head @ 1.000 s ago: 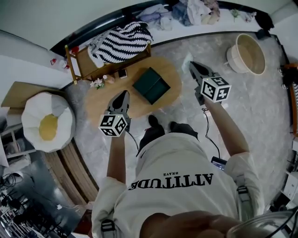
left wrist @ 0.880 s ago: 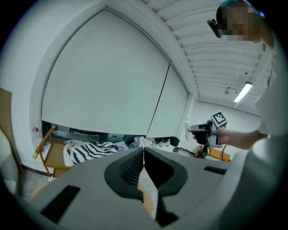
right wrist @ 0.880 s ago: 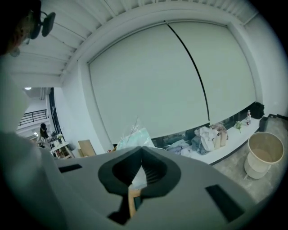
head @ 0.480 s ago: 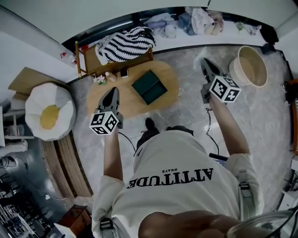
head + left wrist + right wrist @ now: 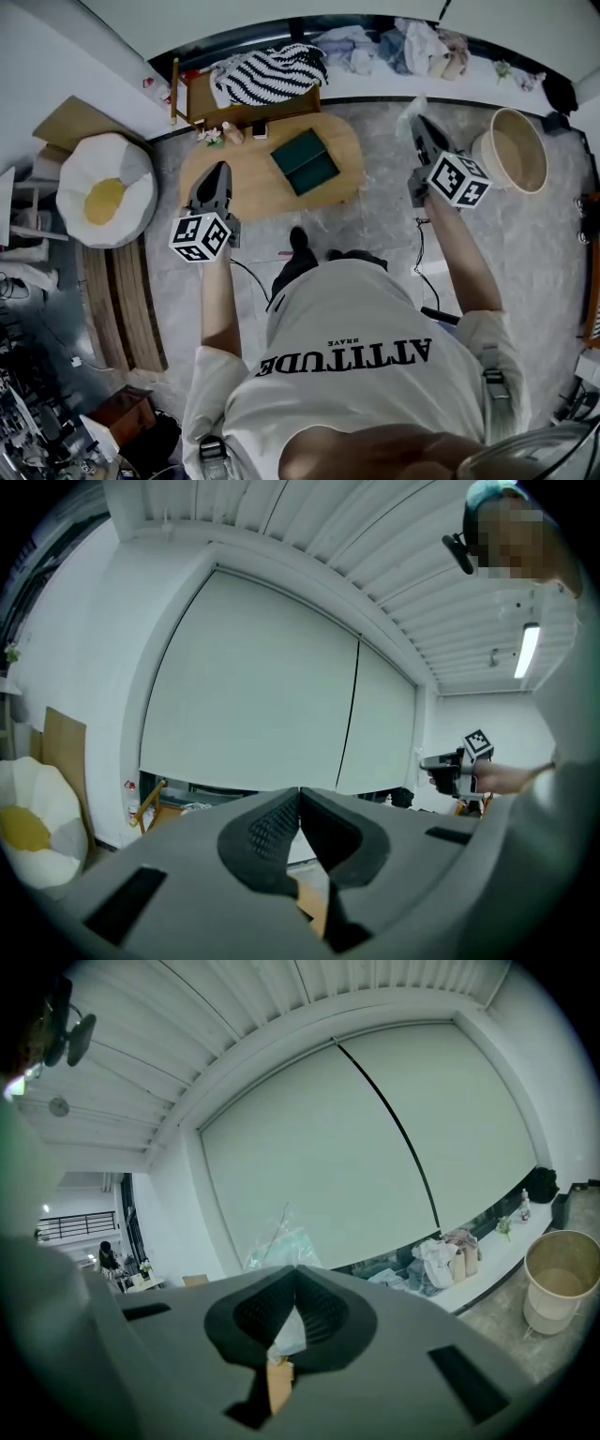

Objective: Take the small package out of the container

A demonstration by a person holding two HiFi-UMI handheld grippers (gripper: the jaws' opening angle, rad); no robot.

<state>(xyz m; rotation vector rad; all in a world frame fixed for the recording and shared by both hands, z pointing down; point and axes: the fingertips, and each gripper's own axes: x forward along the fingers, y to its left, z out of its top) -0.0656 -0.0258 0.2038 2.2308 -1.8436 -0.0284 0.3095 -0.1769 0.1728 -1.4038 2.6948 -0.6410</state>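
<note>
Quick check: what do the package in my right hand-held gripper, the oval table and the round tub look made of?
The package, pinched in the right hand-held gripper, looks like thin clear plastic film: glossy, crinkled, and the wall shows through it. The oval table looks like wood or veneer, with a matte, warm tan top. The round tub is probably plastic, smooth and beige, but it is too far off to be sure.

- Desk [image 5: 248, 192], oval: left half bare wood, open from the near edge.
- Container [image 5: 306, 161], dark green: right of centre, clear from above.
- Flowers [image 5: 208, 137] and small items: crowd the far left rim.
- Chair with striped throw [image 5: 267, 80]: closes the far side.
- Egg-shaped cushion [image 5: 103, 192]: stands off the left end.
- Floor [image 5: 384, 202] between desk and tub [image 5: 514, 150]: open lane, partly taken by the right gripper [image 5: 415, 124], clamped on the small package [image 5: 277, 1246].
- Left gripper [image 5: 217, 171], jaws together: over the bare left half.
</note>
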